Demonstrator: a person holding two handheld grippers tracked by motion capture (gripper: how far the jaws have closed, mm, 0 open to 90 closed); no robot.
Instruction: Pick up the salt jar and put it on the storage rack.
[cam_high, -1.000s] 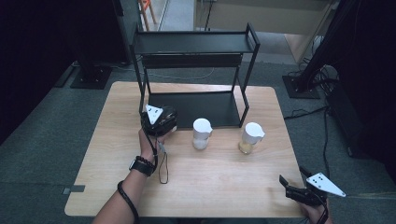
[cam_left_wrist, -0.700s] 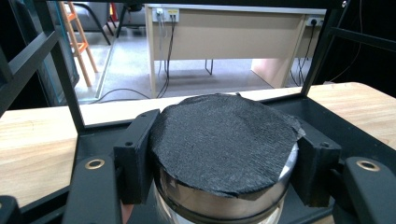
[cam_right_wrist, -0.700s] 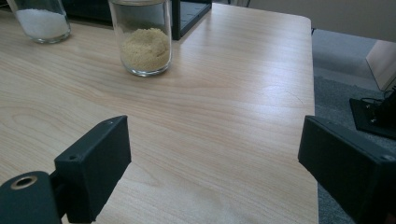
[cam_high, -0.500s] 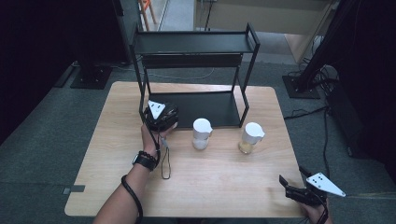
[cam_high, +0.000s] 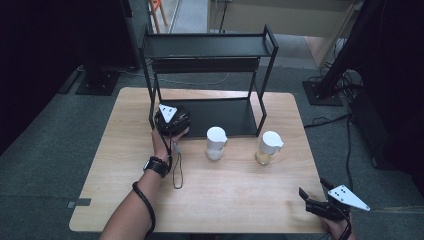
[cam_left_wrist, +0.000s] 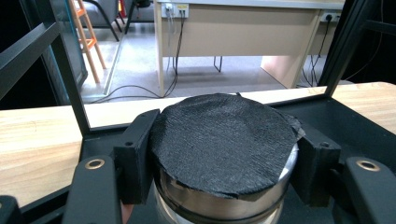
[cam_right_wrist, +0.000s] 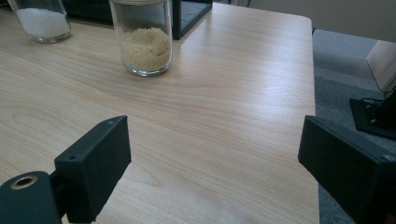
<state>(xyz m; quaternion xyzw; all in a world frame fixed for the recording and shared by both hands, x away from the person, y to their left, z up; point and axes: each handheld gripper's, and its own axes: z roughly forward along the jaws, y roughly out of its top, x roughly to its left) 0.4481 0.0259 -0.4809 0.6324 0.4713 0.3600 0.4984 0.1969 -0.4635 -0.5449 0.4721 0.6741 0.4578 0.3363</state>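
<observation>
My left gripper (cam_left_wrist: 225, 161) is shut on a jar with a black lid (cam_left_wrist: 224, 133); its jaws press the lid's two sides. The jar's body is shiny below the lid. In the high view the left gripper (cam_high: 172, 119) hovers at the front left corner of the black rack's (cam_high: 210, 47) lower shelf, and it hides the jar. My right gripper (cam_high: 312, 189) stands open near the table's front right corner, and nothing lies between its jaws (cam_right_wrist: 215, 149).
A jar of white powder (cam_high: 216, 142) and a jar of yellow grains (cam_high: 269, 146) stand in front of the rack. Both appear in the right gripper view, the yellow one (cam_right_wrist: 142, 44) nearer and the white one (cam_right_wrist: 42, 21) farther. The table edge (cam_right_wrist: 313, 140) runs close on the right.
The left hand has carried the jar a little farther away, toward the rack's lower shelf. The right gripper has stayed put.
</observation>
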